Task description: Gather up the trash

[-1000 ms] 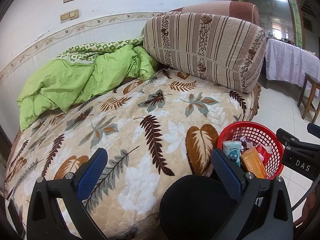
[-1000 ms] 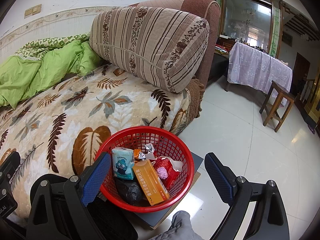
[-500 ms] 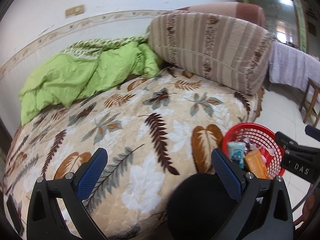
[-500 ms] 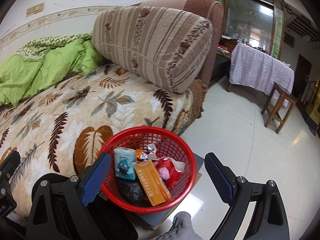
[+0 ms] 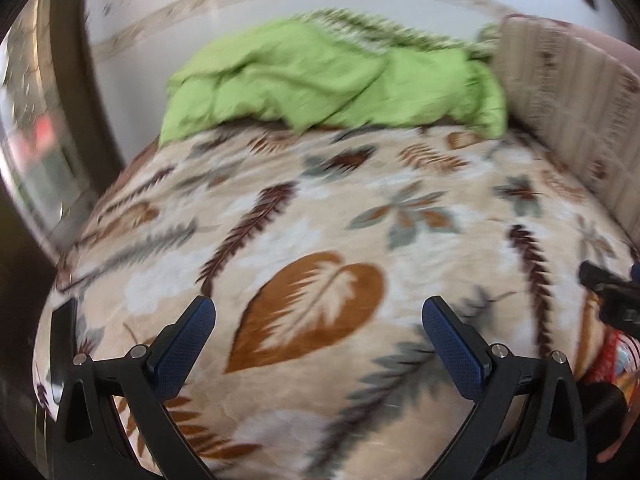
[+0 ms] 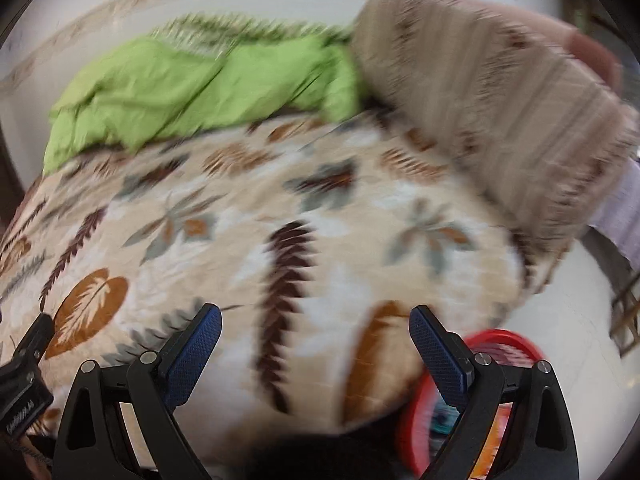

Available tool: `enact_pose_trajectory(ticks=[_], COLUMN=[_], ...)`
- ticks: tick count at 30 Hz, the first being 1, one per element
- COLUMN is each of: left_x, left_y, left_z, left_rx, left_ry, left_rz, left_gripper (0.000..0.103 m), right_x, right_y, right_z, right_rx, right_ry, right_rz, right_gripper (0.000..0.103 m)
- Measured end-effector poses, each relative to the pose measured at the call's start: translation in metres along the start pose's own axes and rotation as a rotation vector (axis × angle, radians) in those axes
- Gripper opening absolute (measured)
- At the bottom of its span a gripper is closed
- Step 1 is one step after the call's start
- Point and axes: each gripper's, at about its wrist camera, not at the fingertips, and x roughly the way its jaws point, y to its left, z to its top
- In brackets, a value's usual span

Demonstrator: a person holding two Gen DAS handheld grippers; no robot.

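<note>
My left gripper (image 5: 318,320) is open and empty above the leaf-patterned blanket (image 5: 340,240) on the bed. My right gripper (image 6: 316,332) is open and empty over the same blanket (image 6: 280,220). The red trash basket (image 6: 504,348) sits low at the right behind the right finger in the right wrist view; its trash is mostly hidden. A sliver of the basket (image 5: 608,356) shows at the far right edge in the left wrist view. Both views are blurred by motion.
A crumpled green quilt (image 5: 328,80) lies at the back of the bed against the wall. A striped brown cushion (image 6: 500,128) leans at the right. White tiled floor (image 6: 560,300) lies right of the bed. A dark flat object (image 5: 62,344) lies at the bed's left edge.
Both grippers have swung left, away from the basket and toward the bed. The basket has slid to the right edge of both views. Both stay open.
</note>
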Motion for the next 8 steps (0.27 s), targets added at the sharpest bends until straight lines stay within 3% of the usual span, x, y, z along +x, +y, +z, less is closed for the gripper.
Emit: enact_pose_trajectory(ticks=[3,8], left_x=[0.027,0.076], left_y=[0.013,0.025], left_z=[0.003,0.012], left_rx=[-0.028,-0.05], left_ry=[0.054,0.135], left_rz=[0.017,0.028], left_gripper=[0.103,0.103], right_x=[0.048,0.116], right_y=[0.033,0.074], right_z=[0.01,0.023], right_rx=[-0.023,-0.056], right_ry=[0.1,0.146], right_rz=[0.026,-0.001], right_gripper=[0.096,0.096])
